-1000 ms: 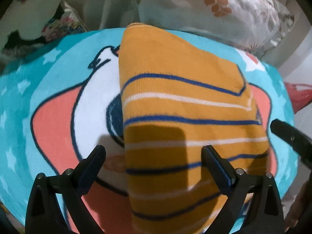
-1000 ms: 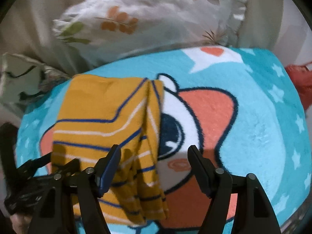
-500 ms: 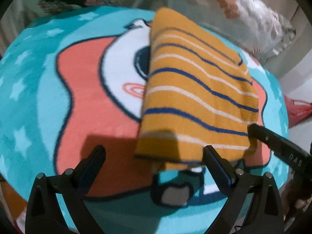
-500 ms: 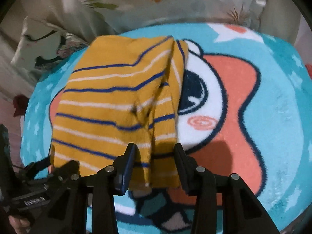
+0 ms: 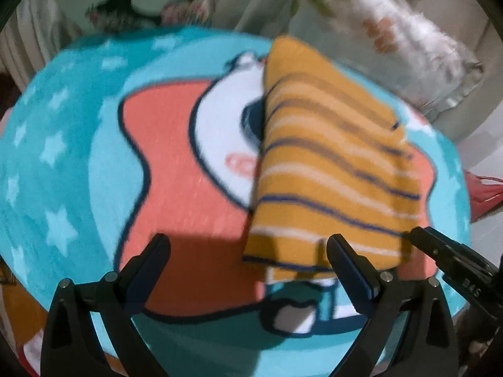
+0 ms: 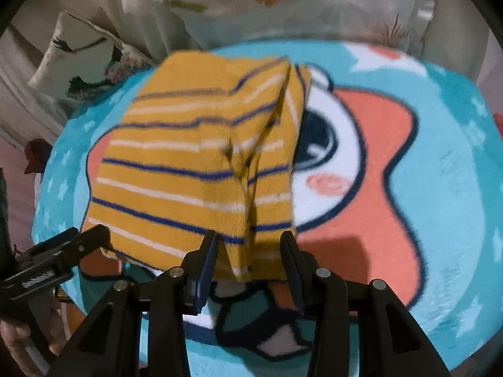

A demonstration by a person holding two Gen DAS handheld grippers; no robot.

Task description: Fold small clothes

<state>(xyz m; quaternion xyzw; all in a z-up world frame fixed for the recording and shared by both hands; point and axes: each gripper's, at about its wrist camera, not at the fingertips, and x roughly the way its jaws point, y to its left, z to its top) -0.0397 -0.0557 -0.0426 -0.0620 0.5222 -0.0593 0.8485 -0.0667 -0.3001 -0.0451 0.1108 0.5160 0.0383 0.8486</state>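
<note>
Folded mustard garment (image 6: pixel 195 169), blue and white stripes, lies on blanket (image 6: pixel 440 163).

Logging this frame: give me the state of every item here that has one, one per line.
Striped garment: folded, lying on the blanket, a bunched ridge along its right side.
Right gripper: jaws partly open around the garment's near edge, not clamped.
Left gripper: jaws wide open, at the garment's near corner, holding nothing.
Cartoon blanket: spread flat under the garment.
Floral pillow: resting behind the blanket.
</note>
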